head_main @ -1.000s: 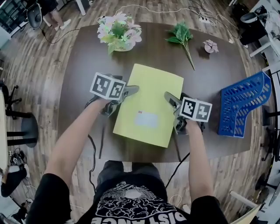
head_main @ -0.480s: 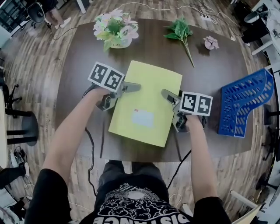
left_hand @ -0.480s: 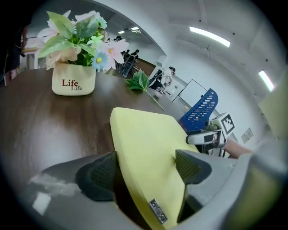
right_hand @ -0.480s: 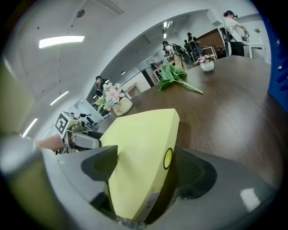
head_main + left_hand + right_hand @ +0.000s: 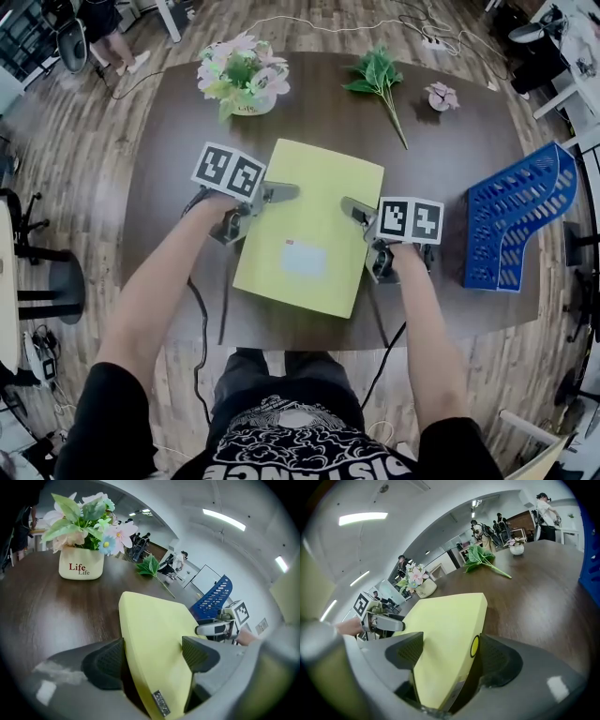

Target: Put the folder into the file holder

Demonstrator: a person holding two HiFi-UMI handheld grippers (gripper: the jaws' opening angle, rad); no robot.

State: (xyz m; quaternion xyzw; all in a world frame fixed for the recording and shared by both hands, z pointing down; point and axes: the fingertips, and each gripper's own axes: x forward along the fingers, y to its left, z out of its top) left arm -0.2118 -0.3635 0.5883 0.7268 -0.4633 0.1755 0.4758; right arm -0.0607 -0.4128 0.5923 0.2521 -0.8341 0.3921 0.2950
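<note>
Roughly fwd-back, folder [image 5: 307, 228] long axis

1. Folder [image 5: 314, 211]: pale yellow-green, closed, with a light rectangular label [image 5: 302, 259] on the cover. It sits at the middle of the table [image 5: 441, 159], cover up and turned slightly askew to the table's near edge.
2. Folder, state: the left gripper [image 5: 281, 193] clamps its left edge and the right gripper [image 5: 354, 210] clamps its right edge (whether it is clear of the table top cannot be told).
3. File holder [image 5: 511, 220]: blue perforated plastic, lying on its side at the table's right end, well apart from the folder.
</note>
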